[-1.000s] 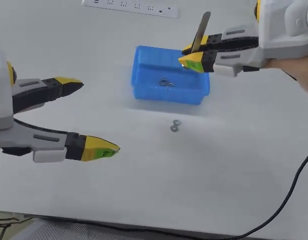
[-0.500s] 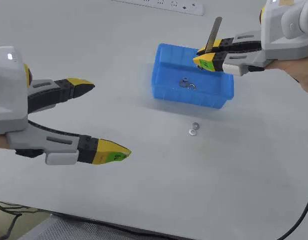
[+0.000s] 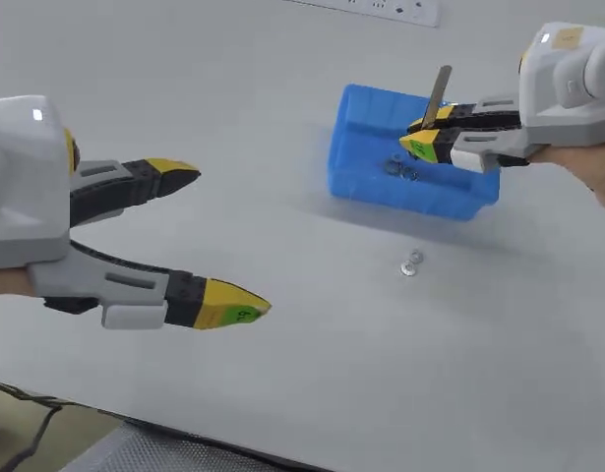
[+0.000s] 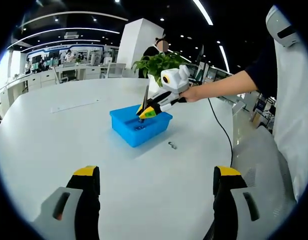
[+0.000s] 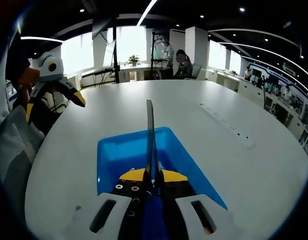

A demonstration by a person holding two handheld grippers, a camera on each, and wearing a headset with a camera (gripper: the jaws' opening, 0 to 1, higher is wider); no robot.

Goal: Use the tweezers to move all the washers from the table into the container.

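A blue container point(image 3: 381, 187) sits on the white table with a few washers point(image 3: 405, 170) inside. Two washers point(image 3: 412, 264) lie on the table just in front of it, also in the left gripper view as washers point(image 4: 172, 145). My right gripper point(image 3: 420, 146) hovers over the container, shut on metal tweezers point(image 3: 440, 90) that stand nearly upright. In its own view the right gripper point(image 5: 152, 176) holds the tweezers point(image 5: 150, 132) above the container point(image 5: 118, 155). My left gripper point(image 3: 228, 244) is open and holds nothing, well left of the container point(image 4: 138, 131).
A white power strip point(image 3: 381, 8) lies at the table's far edge. A black cable point(image 4: 221, 127) trails from the right gripper point(image 4: 146, 111) across the table. The table's near edge runs along the bottom of the head view. A potted plant point(image 4: 161, 62) stands behind the container.
The head camera has swung left, so everything sits further right in view. My right gripper, still holding the tweezers, has moved from the container's right rim towards its middle. The left gripper stays open.
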